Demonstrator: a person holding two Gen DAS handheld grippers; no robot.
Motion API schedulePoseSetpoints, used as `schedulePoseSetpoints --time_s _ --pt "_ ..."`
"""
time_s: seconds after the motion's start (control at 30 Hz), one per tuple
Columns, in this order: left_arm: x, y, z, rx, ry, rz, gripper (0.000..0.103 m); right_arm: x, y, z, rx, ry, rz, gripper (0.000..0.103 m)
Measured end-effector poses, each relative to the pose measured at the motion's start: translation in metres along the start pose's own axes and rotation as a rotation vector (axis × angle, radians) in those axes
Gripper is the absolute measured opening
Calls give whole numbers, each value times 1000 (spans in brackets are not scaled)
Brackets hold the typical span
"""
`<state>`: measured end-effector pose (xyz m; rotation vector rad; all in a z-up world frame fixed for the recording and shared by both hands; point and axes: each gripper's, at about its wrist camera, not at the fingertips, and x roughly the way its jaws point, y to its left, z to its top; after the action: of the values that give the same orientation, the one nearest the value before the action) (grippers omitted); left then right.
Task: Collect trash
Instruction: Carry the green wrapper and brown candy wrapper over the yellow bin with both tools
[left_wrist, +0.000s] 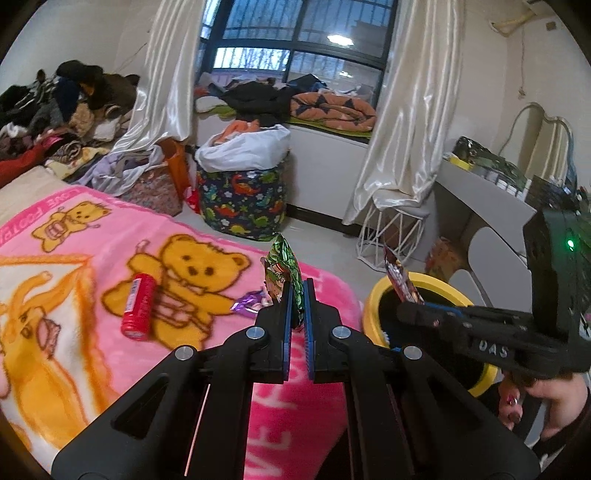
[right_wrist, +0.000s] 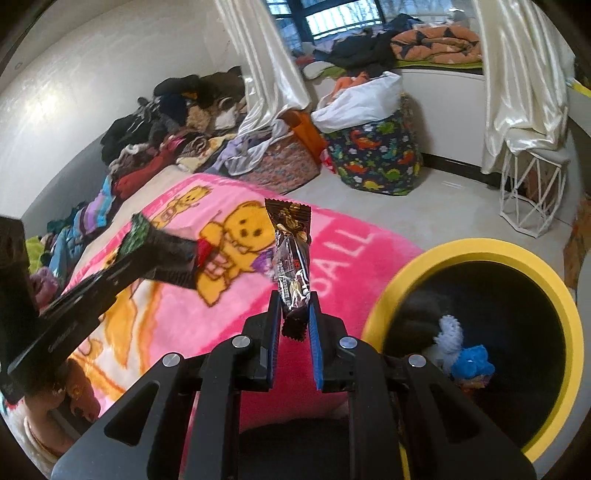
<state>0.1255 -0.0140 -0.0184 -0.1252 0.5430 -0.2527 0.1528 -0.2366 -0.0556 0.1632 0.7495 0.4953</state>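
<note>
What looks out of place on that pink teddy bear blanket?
A red can lies on its side on the blanket, and a purple wrapper sits crumpled beside it: litter not yet in the yellow-rimmed bin.

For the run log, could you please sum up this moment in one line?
left gripper: shut on green wrapper | right gripper: shut on brown wrapper | yellow bin: beside bed

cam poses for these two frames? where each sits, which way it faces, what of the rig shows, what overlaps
Left wrist: on the left gripper, facing along its fingers over the pink blanket toward the window; it pinches a green wrapper; right gripper and hand at right.
Right wrist: on the right gripper, facing across the bed's corner and yellow-rimmed bin; it pinches a dark wrapper; left gripper at left.
Shared: blanket, bin, dinosaur-print hamper, both wrappers.
</note>
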Motion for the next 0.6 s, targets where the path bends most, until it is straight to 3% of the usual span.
schedulePoseSetpoints --time_s 0.6 --pt "18 -54 -3 106 33 -104 3 -34 -78 -7 160 -54 -117 14"
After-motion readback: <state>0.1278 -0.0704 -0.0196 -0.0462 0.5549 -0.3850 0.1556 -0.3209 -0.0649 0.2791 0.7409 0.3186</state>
